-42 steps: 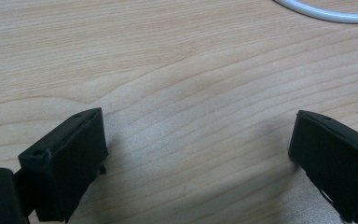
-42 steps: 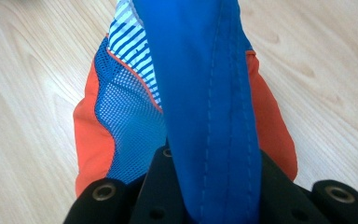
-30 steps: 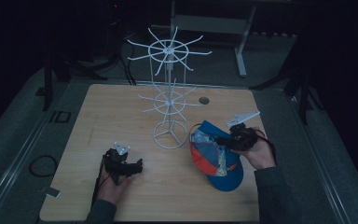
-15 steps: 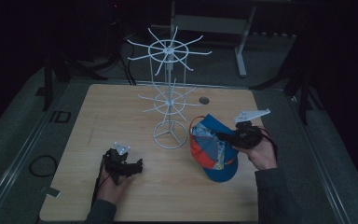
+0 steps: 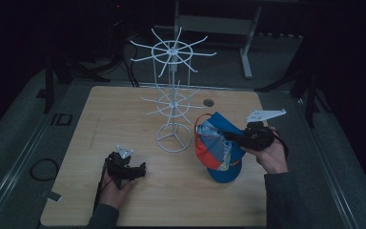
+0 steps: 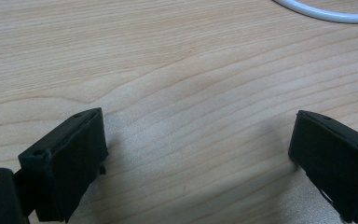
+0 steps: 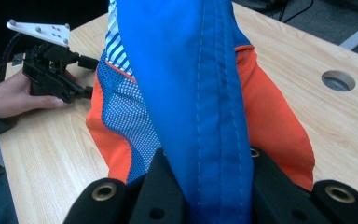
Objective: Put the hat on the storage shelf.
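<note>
A blue and orange cap hangs tilted just above the table, right of the white wire rack. My right gripper reaches in from the right and is shut on the cap. In the right gripper view the jaws pinch a blue stitched panel of the cap, with orange cloth and mesh on both sides. My left gripper rests low on the table at the front left, open, holding nothing. In the left gripper view its gripper is spread wide over bare wood.
The rack's round base ring stands between the two grippers, and its edge curves past in the left gripper view. A cable hole lies behind the cap. The wooden table has dark floor around it.
My right gripper has lifted the cap a little higher and tipped it more upright. The left gripper has stayed where it was.
</note>
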### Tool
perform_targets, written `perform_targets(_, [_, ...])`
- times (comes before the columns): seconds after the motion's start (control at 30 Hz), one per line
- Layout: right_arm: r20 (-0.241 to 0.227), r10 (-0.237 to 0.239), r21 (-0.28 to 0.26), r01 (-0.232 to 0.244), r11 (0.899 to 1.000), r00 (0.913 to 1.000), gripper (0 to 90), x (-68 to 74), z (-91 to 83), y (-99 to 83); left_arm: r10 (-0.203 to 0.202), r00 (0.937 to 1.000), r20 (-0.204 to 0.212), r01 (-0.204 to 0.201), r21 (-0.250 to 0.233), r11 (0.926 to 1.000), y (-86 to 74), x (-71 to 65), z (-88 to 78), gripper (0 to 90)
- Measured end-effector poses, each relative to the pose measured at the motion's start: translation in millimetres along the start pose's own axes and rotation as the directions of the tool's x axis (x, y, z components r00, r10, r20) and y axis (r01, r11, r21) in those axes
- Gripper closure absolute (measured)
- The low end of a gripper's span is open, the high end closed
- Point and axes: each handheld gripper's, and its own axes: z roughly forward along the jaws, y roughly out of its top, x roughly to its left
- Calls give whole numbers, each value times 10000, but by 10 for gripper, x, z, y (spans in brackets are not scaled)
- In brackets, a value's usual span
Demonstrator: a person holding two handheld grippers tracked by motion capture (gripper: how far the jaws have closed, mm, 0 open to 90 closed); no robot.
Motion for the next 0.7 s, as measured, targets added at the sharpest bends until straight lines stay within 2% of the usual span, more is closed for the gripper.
perform_targets(0.4, [129,-270,-301,274,9992,9996,871,89,-143,69,-1,10000,0,1,2,10000,0,0,0,45])
perform_targets(0.7, [151,-185,-676,195,9975,9997,869,109,-252,121,-1,10000,0,1,2,10000,0,0,0,45])
